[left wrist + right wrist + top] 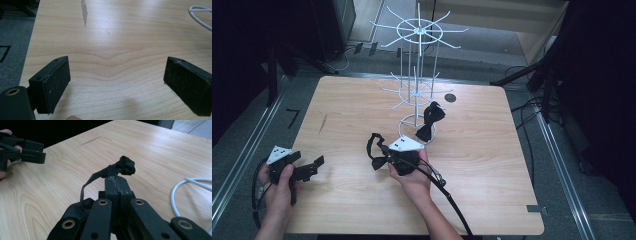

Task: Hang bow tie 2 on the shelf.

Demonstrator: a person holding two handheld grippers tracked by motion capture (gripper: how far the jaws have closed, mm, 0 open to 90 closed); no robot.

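A black bow tie (376,149) with its strap hangs from my right gripper (398,158) just above the table's middle. In the right gripper view the jaws are pressed together, and the bow tie's bunched fabric and strap (122,167) stick out past the right gripper's tips (117,182). A second black bow tie (430,120) hangs on a low arm of the white wire rack (418,34). My left gripper (313,165) rests at the table's front left, open and holding nothing. Bare wood shows between the left gripper's (116,72) pads (56,83).
The rack stands at the back middle of the wooden table (482,165), with its ring base (411,121) beside my right hand. The white ring also shows at upper right (200,12) and at right (178,192). A dark streak (322,123) marks the wood at left.
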